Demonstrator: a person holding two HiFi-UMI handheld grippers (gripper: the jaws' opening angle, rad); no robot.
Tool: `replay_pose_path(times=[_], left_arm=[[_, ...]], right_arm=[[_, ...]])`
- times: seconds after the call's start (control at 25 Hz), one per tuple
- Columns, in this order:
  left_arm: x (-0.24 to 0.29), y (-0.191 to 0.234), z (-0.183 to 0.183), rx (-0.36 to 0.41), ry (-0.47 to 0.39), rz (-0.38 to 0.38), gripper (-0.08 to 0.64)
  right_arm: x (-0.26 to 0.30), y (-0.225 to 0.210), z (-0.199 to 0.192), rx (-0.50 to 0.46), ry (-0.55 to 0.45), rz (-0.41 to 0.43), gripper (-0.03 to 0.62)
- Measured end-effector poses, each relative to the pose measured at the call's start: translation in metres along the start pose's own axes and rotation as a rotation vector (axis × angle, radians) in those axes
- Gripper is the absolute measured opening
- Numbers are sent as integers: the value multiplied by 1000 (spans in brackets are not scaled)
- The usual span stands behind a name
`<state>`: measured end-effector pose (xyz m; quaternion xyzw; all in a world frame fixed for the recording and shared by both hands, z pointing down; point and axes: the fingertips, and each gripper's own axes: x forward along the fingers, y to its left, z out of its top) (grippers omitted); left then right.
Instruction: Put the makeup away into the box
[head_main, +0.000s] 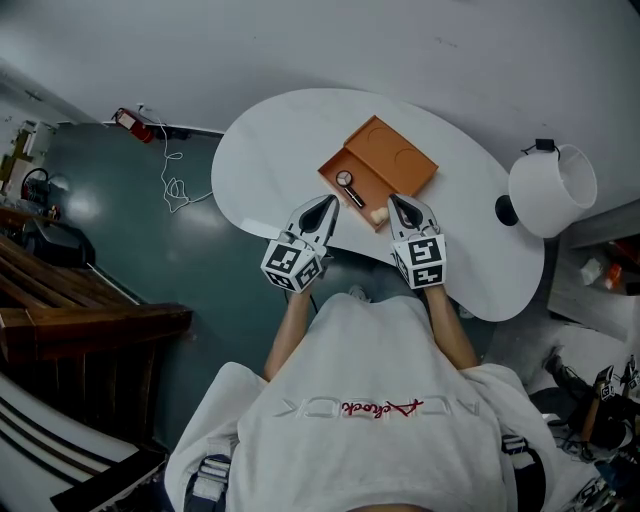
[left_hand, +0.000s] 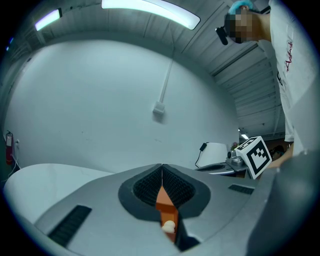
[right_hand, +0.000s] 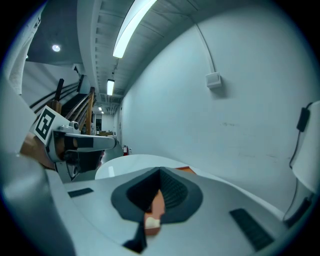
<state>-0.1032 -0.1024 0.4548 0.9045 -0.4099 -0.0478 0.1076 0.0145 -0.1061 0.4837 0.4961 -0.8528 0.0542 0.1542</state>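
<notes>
Left gripper (head_main: 328, 203) and right gripper (head_main: 397, 203) hang shut, empty, near the box (head_main: 395, 150); reaching in unopened could knock its near-edge cream piece (head_main: 378, 214) away.

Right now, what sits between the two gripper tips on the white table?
Head view: the near corner of the orange wooden box, with a small cream piece in it, lies between the left gripper and the right gripper.
</notes>
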Motion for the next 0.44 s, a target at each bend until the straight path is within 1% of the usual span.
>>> replay_pose_path(times=[0.44], left_arm=[[-2,1,-15,-22,20,1,9]], right_arm=[[0,1,-3,2,2,-4,19]])
